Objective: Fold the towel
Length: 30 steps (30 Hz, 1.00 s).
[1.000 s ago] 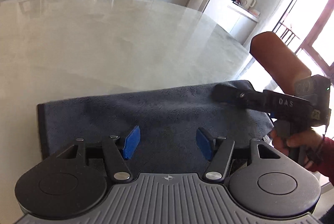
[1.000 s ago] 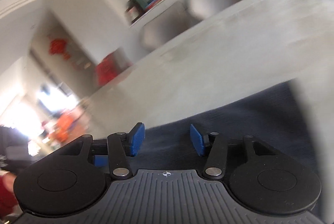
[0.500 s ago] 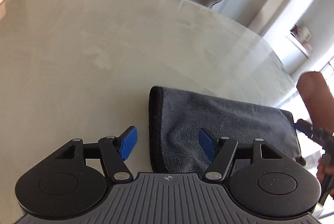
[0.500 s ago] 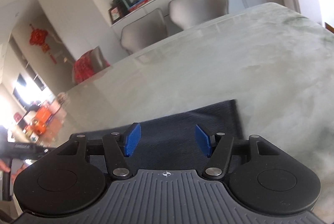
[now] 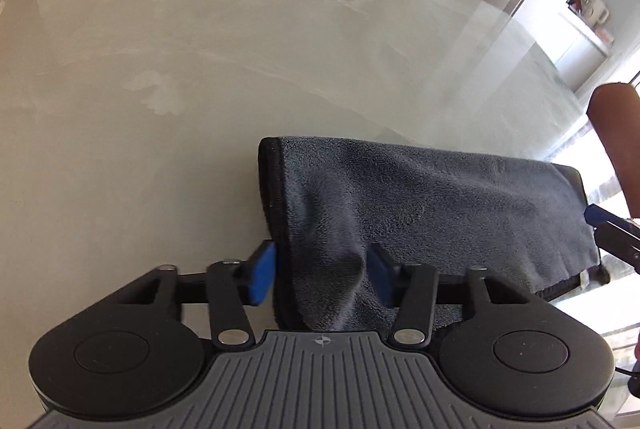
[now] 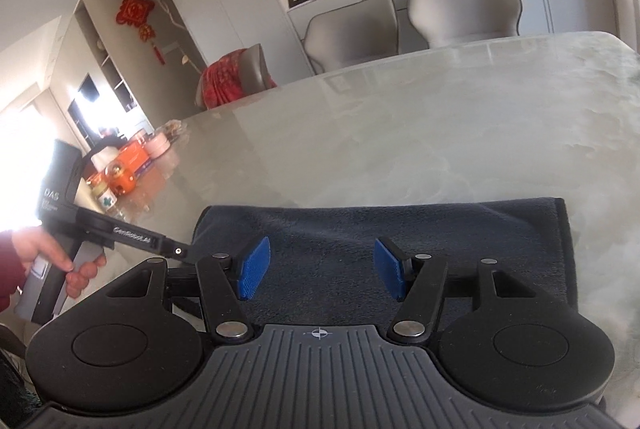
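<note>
A dark grey towel [image 5: 432,205] lies folded into a long band on the pale marble table [image 5: 200,89]. My left gripper [image 5: 322,279] is open, its blue pads [image 5: 262,275] either side of the towel's near left corner. The towel also shows in the right wrist view [image 6: 380,229]. My right gripper [image 6: 322,275] is open over the towel's near edge, holding nothing. The left gripper's body [image 6: 120,233] shows at the towel's left end in that view. The right gripper's tip [image 5: 600,219] shows at the towel's right end in the left wrist view.
Two pale chairs [image 6: 408,21] stand at the table's far side, one more with a red cloth [image 6: 224,81] at the left. Small jars and an orange item [image 6: 120,177] sit on the table's far left. The table edge runs close to the towel's near side.
The left gripper has come down and forward so the towel's left corner now lies between its open pads. The right gripper has shifted a little left over the towel.
</note>
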### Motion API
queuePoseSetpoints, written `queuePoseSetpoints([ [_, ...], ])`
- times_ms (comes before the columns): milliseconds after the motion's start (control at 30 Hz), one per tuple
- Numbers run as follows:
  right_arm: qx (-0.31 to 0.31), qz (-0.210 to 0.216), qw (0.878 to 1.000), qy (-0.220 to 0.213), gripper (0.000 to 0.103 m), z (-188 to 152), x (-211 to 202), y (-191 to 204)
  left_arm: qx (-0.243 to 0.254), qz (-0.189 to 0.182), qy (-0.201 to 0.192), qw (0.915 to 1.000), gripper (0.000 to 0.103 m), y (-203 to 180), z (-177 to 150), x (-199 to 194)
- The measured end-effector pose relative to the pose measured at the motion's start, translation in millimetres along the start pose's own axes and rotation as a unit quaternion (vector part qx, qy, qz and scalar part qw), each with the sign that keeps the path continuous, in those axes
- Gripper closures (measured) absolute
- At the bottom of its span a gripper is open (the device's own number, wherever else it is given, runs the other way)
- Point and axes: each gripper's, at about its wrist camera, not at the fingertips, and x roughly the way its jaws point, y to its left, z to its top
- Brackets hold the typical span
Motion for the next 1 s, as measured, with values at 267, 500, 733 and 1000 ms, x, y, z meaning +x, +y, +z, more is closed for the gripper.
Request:
queuePoseSetpoints([
  [267,-0.135,0.072,0.986,0.066,0.043,2.0,26.1,57.7,-0.011,-0.051,0.004,0.9987,0.092,-16.2,15.2,-12.7],
  [500,-0.247,0.115,0.957,0.096,0.043,2.4,67.3,119.5,-0.05,-0.105,0.019,0.993,0.092,-30.4,35.3,-16.7],
  [733,-0.214,0.098,0.967,0.094,0.042,2.2,49.6,111.6,-0.012,-0.116,0.018,0.993,0.091,-64.0,45.5,-17.4],
  [1000,-0.051,-0.023,0.997,0.048,0.04,-1.1,-41.1,2.9,0.079,-0.155,0.037,0.9841,0.09,-136.7,59.8,-5.5],
])
